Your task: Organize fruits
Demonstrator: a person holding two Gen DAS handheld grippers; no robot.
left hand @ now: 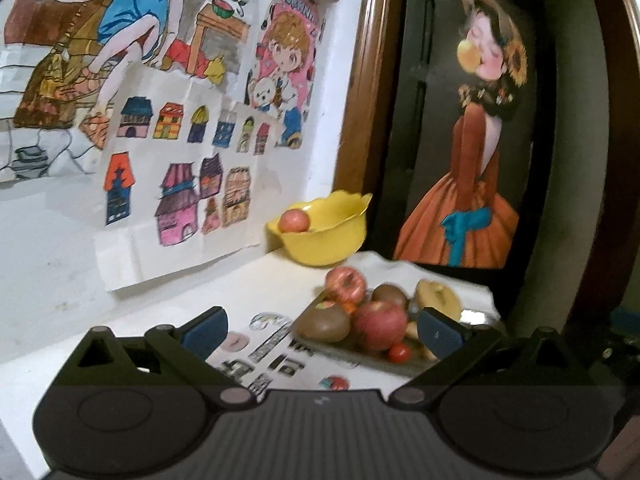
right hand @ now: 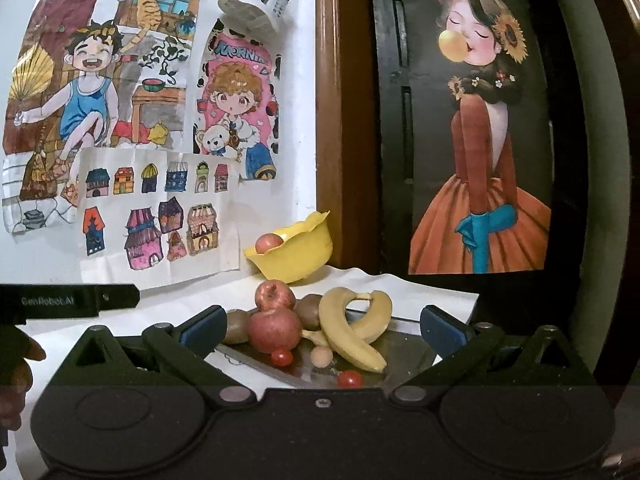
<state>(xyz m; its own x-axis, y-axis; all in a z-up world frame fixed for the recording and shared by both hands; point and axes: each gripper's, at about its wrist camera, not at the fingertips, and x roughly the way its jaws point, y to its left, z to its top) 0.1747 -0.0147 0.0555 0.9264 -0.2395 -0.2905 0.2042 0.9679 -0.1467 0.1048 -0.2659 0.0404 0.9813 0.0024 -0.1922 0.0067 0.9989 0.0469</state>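
Presently both grippers, left gripper (left hand: 322, 330) and right gripper (right hand: 322, 330), hang spread and empty; stacked red apples (right hand: 274, 330) on the flat metal tray (right hand: 412, 354) (loosely piled) may roll if nudged.

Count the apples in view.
3. One sits in the yellow bowl: apple. Two are on the metal tray: rear apple, front apple. More may be hidden behind fruit.

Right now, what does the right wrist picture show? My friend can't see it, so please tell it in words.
An open right gripper faces a tray piled with apples, kiwis, bananas and cherry tomatoes. Behind it, a yellow bowl holds one apple near a wall of drawings.
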